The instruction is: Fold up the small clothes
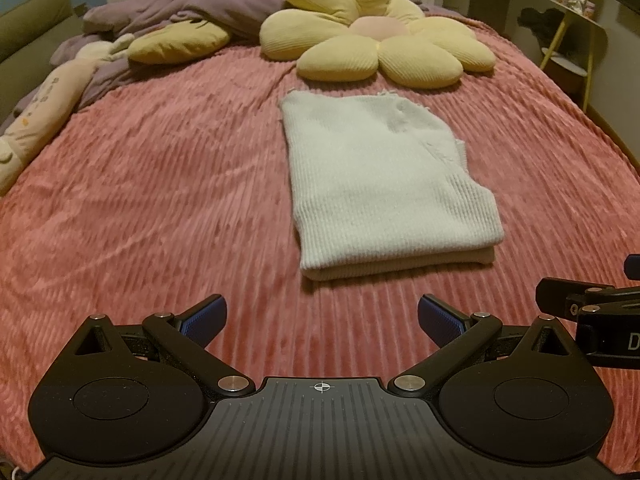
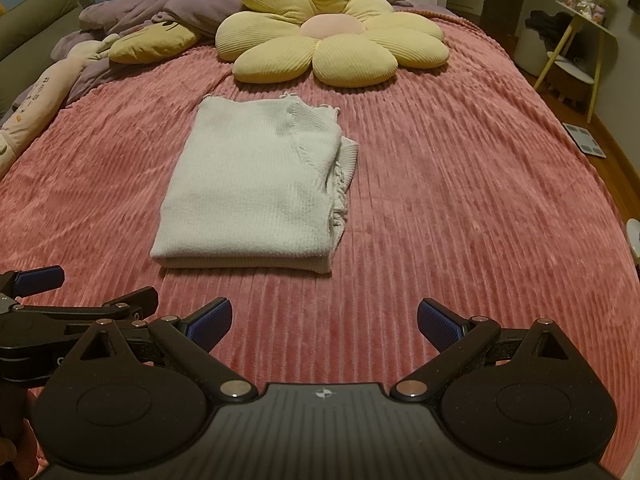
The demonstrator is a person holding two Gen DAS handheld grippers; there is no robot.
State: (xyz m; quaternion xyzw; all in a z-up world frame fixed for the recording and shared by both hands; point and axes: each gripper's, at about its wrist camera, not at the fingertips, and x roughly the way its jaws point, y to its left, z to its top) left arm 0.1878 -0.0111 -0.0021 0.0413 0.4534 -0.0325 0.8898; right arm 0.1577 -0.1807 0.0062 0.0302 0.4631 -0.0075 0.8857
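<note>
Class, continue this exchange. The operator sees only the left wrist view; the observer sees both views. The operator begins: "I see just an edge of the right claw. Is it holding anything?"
Observer: No. The right claw is open and empty, short of the folded white garment.
Operator: What does the garment's right side look like?
Observer: Several layers are stacked there, with a frilly edge peeking out.
Operator: Is anything on the floor to the right of the bed?
Observer: A flat white scale lies on the wooden floor.
</note>
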